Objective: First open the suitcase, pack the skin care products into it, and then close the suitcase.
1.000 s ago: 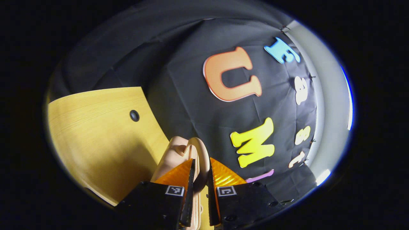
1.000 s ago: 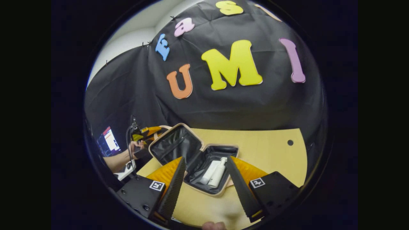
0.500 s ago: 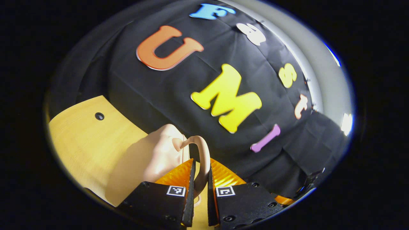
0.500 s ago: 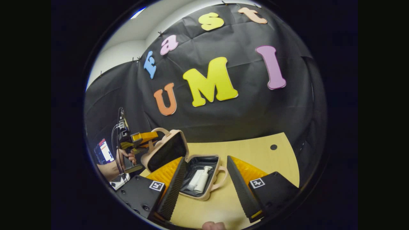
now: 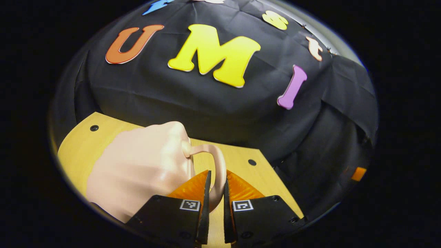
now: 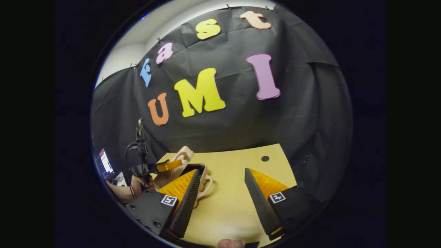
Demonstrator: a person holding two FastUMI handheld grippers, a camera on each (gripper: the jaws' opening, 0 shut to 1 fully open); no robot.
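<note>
A: Where's the case now?

B: On the table, toward its left edge as the right gripper view has it. In the left gripper view the lid's pink shell is tipped well over, with the handle arching up off it.

A: And the left gripper?

B: Narrow, its fingers pinched on that handle loop, one either side. The right gripper stands wide with nothing between its fingers, hovering above bare table near the front edge.

A: Is the lid down?

B: Nearly, I'd judge. In the right gripper view a dark gap shows under the lid, beside the lower handle. Whether the products are inside, I can't tell from here.

A: What could spoil it?

B: The handle is thin and rounded; it could slide between the pads and let the lid drop hard. And nothing braces the base, so a sideways pull might drag the whole case toward the table's edge or leave the halves misaligned.
</note>
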